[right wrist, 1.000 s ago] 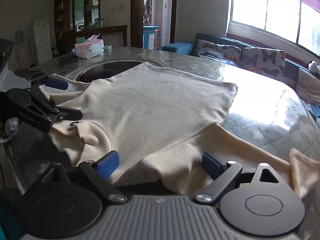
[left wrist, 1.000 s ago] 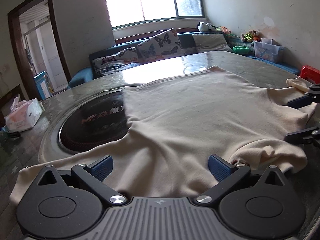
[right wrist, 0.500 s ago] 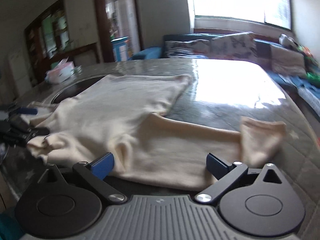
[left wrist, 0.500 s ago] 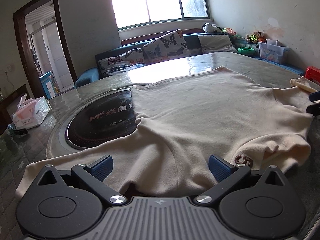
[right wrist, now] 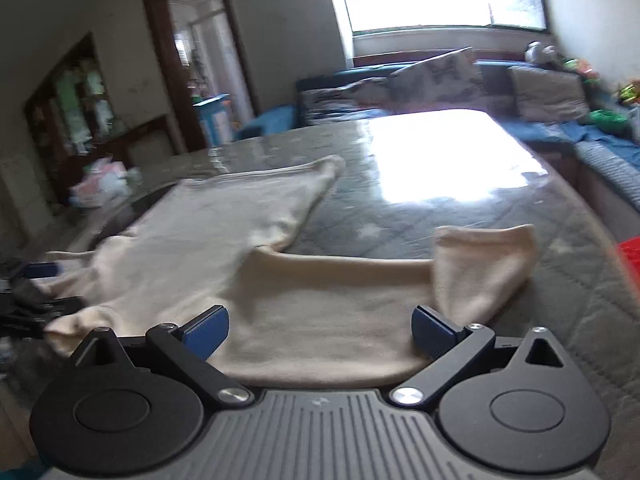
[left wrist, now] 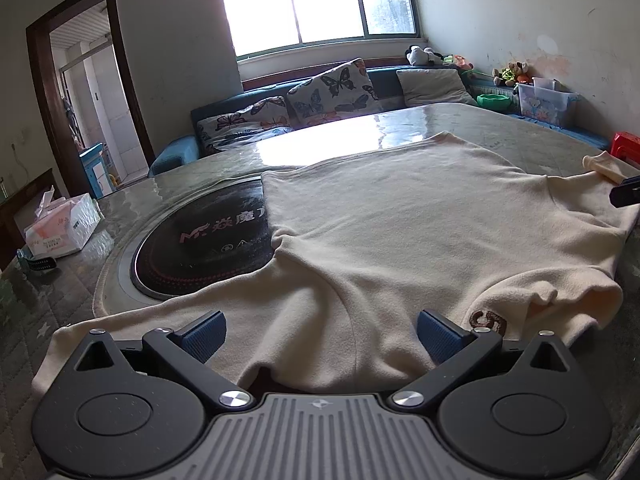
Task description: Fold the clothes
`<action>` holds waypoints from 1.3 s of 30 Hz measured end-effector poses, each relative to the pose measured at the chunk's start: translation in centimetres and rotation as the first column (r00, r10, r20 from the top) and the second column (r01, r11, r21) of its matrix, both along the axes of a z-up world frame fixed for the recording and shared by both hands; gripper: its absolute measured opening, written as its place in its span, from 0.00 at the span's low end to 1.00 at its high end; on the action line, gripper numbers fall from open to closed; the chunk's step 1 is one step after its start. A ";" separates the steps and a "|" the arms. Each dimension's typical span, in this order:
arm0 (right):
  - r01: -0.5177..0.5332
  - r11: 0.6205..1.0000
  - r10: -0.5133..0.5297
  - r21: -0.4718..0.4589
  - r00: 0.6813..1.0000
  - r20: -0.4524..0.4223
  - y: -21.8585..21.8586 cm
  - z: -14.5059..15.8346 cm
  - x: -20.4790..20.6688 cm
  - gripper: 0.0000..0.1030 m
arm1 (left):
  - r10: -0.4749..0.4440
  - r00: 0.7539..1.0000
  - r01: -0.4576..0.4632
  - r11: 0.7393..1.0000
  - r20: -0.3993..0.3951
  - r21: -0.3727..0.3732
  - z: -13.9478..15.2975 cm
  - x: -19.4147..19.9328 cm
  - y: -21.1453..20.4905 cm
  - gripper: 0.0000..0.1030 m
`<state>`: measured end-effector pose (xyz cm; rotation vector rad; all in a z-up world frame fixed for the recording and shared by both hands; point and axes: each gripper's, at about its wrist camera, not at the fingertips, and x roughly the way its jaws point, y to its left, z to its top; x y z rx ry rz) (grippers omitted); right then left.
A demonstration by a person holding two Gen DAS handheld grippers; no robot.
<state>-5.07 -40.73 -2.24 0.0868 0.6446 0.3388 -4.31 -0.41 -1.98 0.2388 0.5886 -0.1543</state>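
Note:
A cream long-sleeved sweater (left wrist: 400, 232) lies spread on the table, its collar with a brown mark (left wrist: 488, 320) near me. My left gripper (left wrist: 320, 330) is open, its blue pads over the near shoulder edge, holding nothing. In the right wrist view the sweater (right wrist: 224, 240) is blurred; its right sleeve (right wrist: 340, 276) runs across in front, its cuff (right wrist: 484, 264) folded back. My right gripper (right wrist: 320, 328) is open over that sleeve. Its tip (left wrist: 626, 194) shows at the right edge of the left view. The left gripper (right wrist: 28, 300) shows at the far left.
A round dark hotplate (left wrist: 204, 248) is set in the table (left wrist: 440, 124), partly under the sweater. A tissue pack (left wrist: 60, 228) lies at the left. A sofa with butterfly cushions (left wrist: 332, 88) stands behind. A red stool (left wrist: 624, 144) is at the right.
My right gripper has swung right, from the collar to the right sleeve, with motion blur. My left gripper has drawn back slightly and stays open. The sweater lies flatter.

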 end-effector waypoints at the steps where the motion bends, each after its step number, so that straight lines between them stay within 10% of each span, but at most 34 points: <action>1: 0.046 0.999 -0.046 -0.025 0.999 0.001 -0.3 -0.1 0.0 0.96 | 0.000 1.000 0.000 1.000 0.000 -0.001 0.0 0.0 0.0 1.00; 9: 0.265 0.959 -0.265 -0.097 0.964 0.013 -3.6 -0.5 0.3 0.96 | 0.000 1.000 0.000 1.000 -0.012 -0.017 0.0 0.2 0.2 1.00; 39: 0.281 0.938 -0.287 -0.204 0.958 -0.001 -5.3 -1.4 7.0 0.98 | -0.013 0.999 0.011 0.999 -0.041 -0.048 0.1 0.5 0.9 1.00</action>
